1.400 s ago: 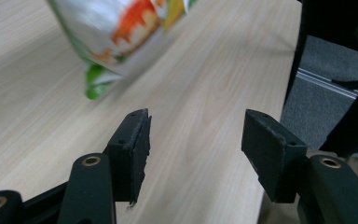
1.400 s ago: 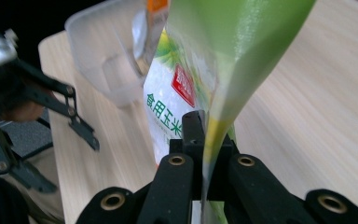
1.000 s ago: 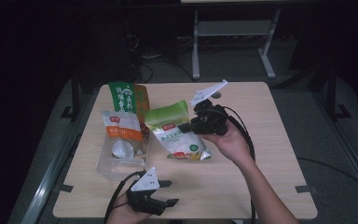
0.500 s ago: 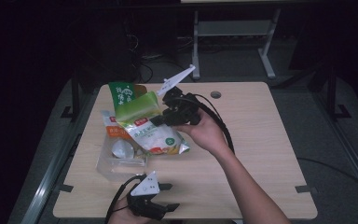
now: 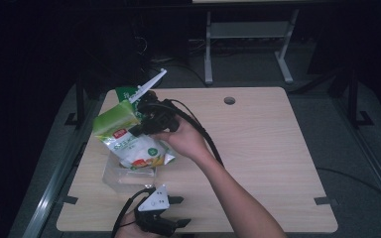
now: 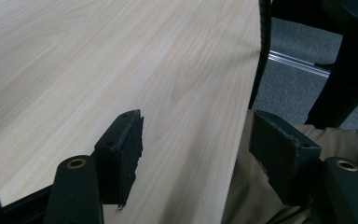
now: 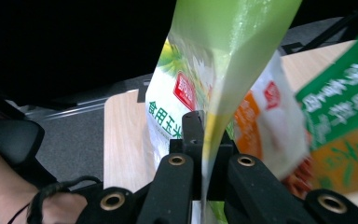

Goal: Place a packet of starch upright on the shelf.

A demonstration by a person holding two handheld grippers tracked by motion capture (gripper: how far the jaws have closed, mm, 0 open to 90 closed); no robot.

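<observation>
My right gripper (image 5: 135, 128) is shut on the green top edge of a green-and-white food pouch (image 5: 134, 148), which hangs above a clear plastic container (image 5: 113, 174) at the table's left side. In the right gripper view the jaws (image 7: 205, 135) pinch the pouch (image 7: 223, 56) edge-on. My left gripper (image 5: 181, 211) rests at the table's near edge and its jaws have just been opening, with nothing between them. In the left gripper view the left gripper (image 6: 196, 126) stands open over the bare wooden table (image 6: 74, 70).
A green carton (image 5: 125, 93) stands just behind the container, close to the right gripper; it also appears in the right gripper view (image 7: 345, 121), beside another white pouch (image 7: 279, 126). The table (image 5: 278, 158) has a cable hole (image 5: 229, 100) at the back.
My right gripper has carried the pouch leftward from the table's middle to above the clear container. The left gripper has stayed at the near edge.
</observation>
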